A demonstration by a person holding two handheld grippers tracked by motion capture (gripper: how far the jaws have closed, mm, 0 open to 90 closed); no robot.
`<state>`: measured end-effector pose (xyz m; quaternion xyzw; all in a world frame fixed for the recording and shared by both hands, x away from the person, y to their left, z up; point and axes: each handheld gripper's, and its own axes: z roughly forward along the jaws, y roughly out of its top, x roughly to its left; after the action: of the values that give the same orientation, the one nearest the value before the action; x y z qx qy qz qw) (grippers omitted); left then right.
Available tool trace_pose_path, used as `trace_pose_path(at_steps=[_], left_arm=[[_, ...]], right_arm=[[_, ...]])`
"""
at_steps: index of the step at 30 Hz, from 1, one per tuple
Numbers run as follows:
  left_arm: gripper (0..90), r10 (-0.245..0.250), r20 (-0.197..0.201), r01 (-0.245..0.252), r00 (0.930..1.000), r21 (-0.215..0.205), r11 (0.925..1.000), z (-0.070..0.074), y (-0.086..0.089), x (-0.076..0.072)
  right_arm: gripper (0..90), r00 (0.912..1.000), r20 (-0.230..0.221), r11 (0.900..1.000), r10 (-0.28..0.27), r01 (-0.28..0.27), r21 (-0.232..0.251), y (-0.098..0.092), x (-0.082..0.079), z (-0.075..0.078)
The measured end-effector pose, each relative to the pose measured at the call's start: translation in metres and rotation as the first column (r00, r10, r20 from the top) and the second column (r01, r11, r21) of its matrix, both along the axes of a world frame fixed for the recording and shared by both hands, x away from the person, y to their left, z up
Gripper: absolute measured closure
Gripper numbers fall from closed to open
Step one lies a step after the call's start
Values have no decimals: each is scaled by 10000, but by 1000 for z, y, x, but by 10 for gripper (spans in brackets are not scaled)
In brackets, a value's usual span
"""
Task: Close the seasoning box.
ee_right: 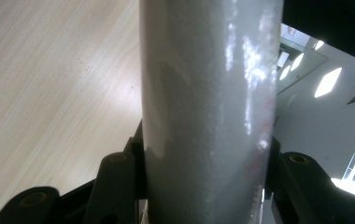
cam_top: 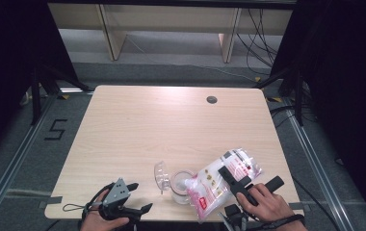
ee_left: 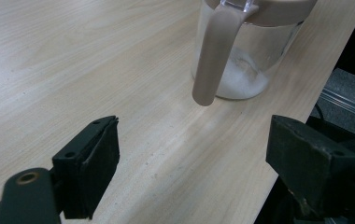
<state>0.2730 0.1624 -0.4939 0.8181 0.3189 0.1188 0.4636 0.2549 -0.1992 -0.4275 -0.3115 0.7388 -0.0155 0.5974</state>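
Pouch of white granules [cam_top: 227, 180] sits at 5 o'clock on the bench [cam_top: 137, 130], tilted, spout down over the open glass jar [cam_top: 181, 185]; right claw [cam_top: 251, 185] clamps its body from both sides. Jar holds a shallow white layer; its clear lid [cam_top: 161, 174] is flipped open toward 9 o'clock. Left claw [cam_top: 137, 197] rests wide and empty at 7 o'clock, near the jar. Step judged: pouring. Next: tip the pouch further, keeping the spout over the mouth.

Overhead light glares on the table [cam_top: 171, 96]; dark surroundings.
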Motion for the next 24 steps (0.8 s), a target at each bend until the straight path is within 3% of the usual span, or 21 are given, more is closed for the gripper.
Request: trace_pose_path(at_steps=[24], left_arm=[[172,-1,77,0,10000,40,10000,0,0,0]], right_arm=[[580,9998,-172,9999,35,-33,164,-2,3,-1]])
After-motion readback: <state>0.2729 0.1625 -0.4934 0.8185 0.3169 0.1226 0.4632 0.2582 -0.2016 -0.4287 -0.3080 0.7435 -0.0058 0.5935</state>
